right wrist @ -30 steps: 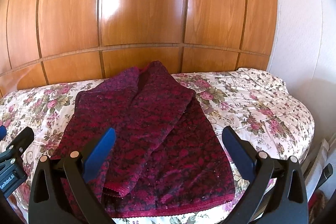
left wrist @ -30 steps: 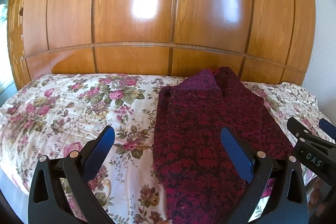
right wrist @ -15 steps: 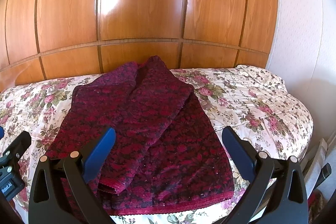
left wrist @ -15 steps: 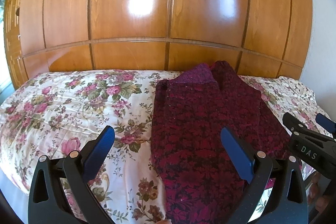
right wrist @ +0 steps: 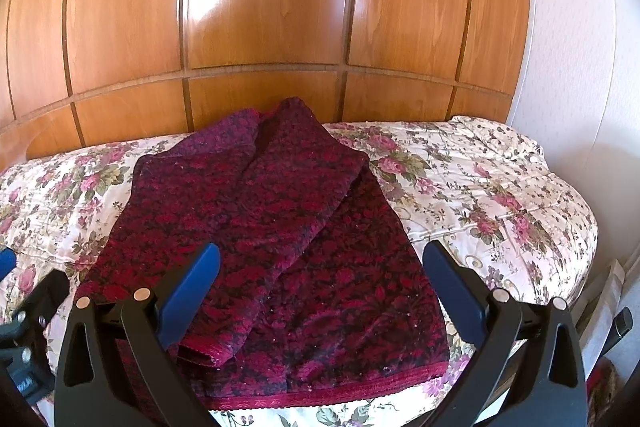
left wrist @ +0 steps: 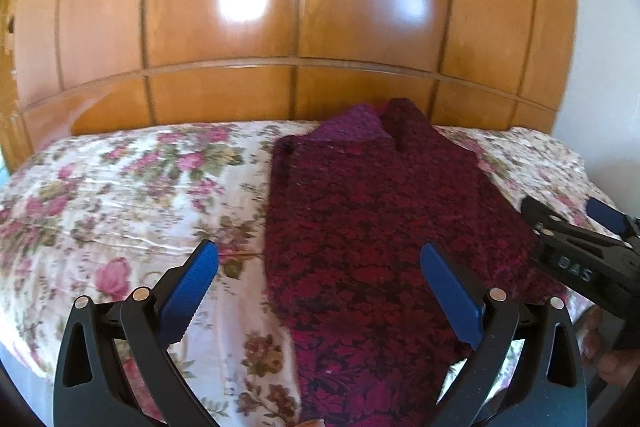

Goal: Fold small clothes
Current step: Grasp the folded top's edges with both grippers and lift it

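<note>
A dark red patterned garment (right wrist: pixel 280 227) lies on the floral bedspread (right wrist: pixel 500 195), partly folded lengthwise, one flap laid over the middle and a red-trimmed hem (right wrist: pixel 340 391) at the near edge. The left wrist view shows the same garment (left wrist: pixel 372 239) stretching from the headboard toward me. My left gripper (left wrist: pixel 320 291) hovers open above the garment's left edge, holding nothing. My right gripper (right wrist: pixel 320 291) hangs open above the near half of the garment, also holding nothing. Each gripper shows at the edge of the other's view: right gripper (left wrist: pixel 576 247), left gripper (right wrist: pixel 24 311).
A glossy wooden headboard (right wrist: pixel 260 27) rises behind the bed. A white wall (right wrist: pixel 580 47) stands to the right. The bedspread (left wrist: pixel 120 195) lies bare left of the garment. A hand (left wrist: pixel 608 359) shows at the lower right of the left wrist view.
Both grippers have moved forward and lower toward the bed, so the garment fills more of each view. Their jaws stay open; the garment has not moved.
</note>
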